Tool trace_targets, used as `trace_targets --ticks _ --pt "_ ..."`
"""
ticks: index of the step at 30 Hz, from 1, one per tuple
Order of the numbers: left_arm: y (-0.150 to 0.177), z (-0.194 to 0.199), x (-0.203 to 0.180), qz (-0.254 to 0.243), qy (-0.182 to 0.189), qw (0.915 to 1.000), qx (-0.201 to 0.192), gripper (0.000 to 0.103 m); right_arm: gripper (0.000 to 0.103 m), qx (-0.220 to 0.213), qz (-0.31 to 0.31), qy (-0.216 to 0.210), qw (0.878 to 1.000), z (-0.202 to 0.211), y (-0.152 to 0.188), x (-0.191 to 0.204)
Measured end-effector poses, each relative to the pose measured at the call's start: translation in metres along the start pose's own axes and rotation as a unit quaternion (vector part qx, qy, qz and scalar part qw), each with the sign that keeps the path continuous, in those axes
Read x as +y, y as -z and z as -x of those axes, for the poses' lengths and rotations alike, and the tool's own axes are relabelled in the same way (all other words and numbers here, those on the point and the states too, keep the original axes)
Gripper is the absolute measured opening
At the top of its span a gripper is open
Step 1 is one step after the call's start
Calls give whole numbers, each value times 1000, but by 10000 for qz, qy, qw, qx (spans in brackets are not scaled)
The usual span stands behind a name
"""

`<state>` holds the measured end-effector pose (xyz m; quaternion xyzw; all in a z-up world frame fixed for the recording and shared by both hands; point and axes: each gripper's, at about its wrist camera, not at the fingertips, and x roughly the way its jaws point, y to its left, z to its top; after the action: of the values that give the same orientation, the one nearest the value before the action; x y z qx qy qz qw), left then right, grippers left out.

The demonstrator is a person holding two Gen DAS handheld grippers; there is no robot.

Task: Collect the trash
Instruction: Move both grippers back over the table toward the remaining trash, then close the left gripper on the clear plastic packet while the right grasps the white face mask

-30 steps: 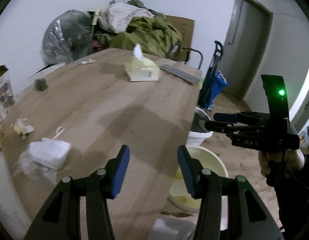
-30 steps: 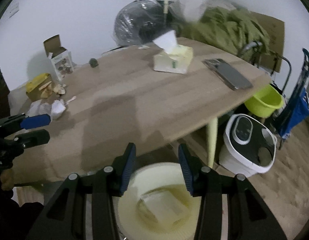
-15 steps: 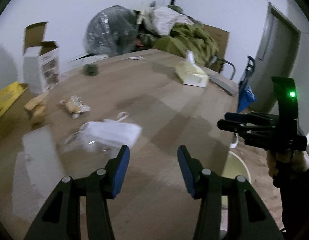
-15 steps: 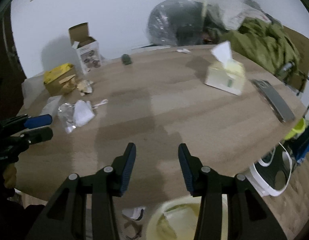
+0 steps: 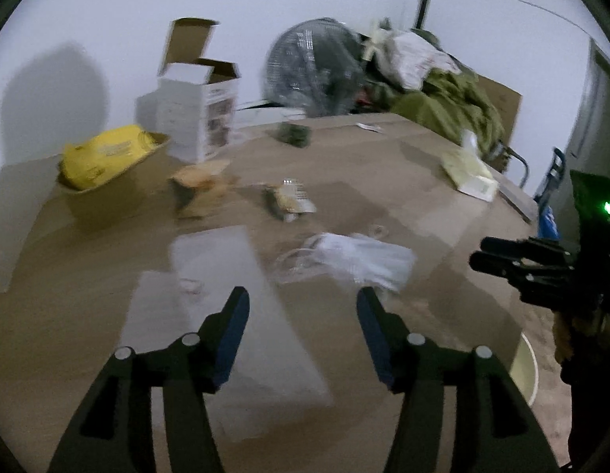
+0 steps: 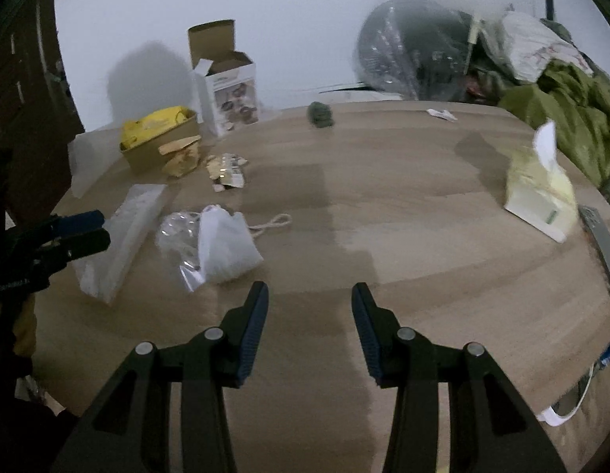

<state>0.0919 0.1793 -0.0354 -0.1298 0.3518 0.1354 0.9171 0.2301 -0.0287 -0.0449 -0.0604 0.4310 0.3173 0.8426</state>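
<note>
left gripper (image 5: pixel 303 295): blue-padded jaws opening, nothing between them, above the wooden table (image 6: pixel 403 213)
right gripper (image 6: pixel 309 295): jaws apart, empty, over bare tabletop
trash: crumpled white cloth bag with cord (image 6: pixel 226 246) beside clear plastic wrapper (image 6: pixel 176 234), just ahead-left of right gripper; torn foil wrapper (image 6: pixel 226 171) farther back
far right: yellow tissue box (image 6: pixel 539 197)

A wooden table (image 6: pixel 383 205) carries everything. On its left part lie a crumpled white mask with a string (image 6: pixel 226 246) and, touching it, a clear plastic wrapper (image 6: pixel 174 232). Further left is a long clear bag (image 6: pixel 119 236). Behind these are a torn snack wrapper (image 6: pixel 226 171), a brown paper scrap (image 6: pixel 180 155), a low carton with a yellow pack (image 6: pixel 159 138) and an open white box (image 6: pixel 230 94). A small dark green object (image 6: pixel 320 114) sits far. At the right stands a tissue box (image 6: pixel 541 189).
</note>
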Motion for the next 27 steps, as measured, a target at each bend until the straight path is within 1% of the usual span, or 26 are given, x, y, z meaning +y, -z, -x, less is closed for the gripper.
trace_targets --ticks 7,10,15,19,23,27 --pt "3 1 33 306 -314 9990 39 59 42 81 176 -228 9996 -21 -14 19" --pt "5 -2 41 367 -374 9986 74 59 42 150 265 -329 9990 -32 -19 26" --pt "9 -13 44 397 -403 9980 280 59 42 197 364 -451 9981 -44 -27 35" --pt "12 -22 36 240 -413 9977 472 59 42 267 365 -521 9976 -55 -32 37" --pt "17 -31 37 237 -421 9966 665 59 42 342 362 -603 9969 -64 -34 39" --pt "20 -33 34 137 -488 9963 690 59 42 384 362 -725 9960 -70 -33 40"
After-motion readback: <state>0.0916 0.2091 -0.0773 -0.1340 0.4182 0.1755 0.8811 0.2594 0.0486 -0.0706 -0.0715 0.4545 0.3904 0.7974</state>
